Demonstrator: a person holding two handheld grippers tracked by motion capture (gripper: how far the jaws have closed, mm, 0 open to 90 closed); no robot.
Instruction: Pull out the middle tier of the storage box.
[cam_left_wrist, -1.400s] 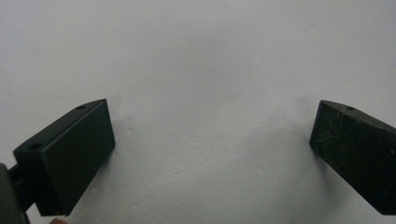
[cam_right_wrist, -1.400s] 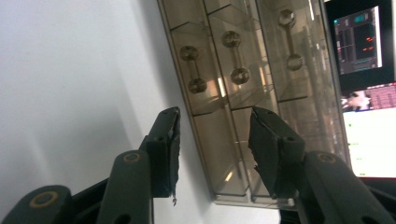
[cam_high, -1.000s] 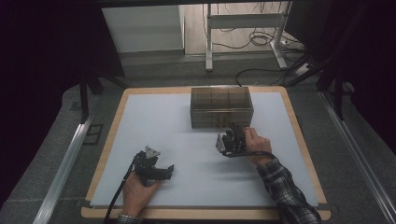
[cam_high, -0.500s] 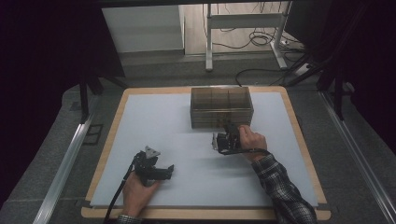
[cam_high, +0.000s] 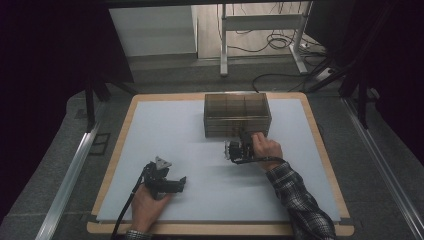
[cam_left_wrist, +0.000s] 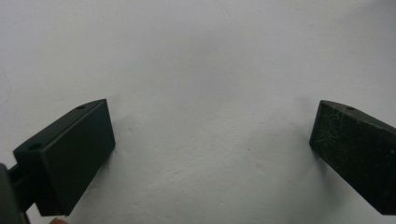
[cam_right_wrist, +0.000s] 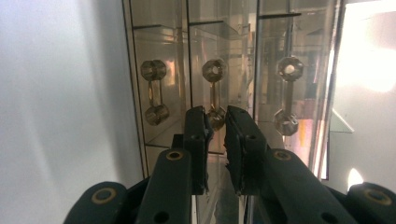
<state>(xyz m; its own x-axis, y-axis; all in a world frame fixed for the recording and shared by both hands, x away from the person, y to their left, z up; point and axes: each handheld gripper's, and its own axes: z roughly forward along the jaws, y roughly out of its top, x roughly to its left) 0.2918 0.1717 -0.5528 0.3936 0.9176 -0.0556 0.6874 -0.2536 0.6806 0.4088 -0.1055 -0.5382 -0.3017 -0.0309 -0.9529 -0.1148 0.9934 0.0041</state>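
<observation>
Right tongs: the black two-jaw right gripper has its jaws drawn almost together, a thin slit between them, on either side of the middle dumbbell-shaped clear handle of the box's front. I cannot tell whether the pads actually bite on it or sit just short.

Why so held: my guess is a pull on the middle drawer; the hand is rolled so the jaws flank the bar.

Right hand: the hand in the plaid sleeve holds that gripper right against the box's near face.

Left tongs: the black left gripper with the grey three-cornered plate has its jaws spread wide, with nothing between them but bare sheet.

Why there: it seems parked, resting near the table's front edge, well apart from the box.

The box: a smoky transparent plastic drawer box stands towards the far edge of the table, divided into compartments; three handles show on the drawer fronts.

Ground: a pale grey sheet on a wooden-edged table.
</observation>
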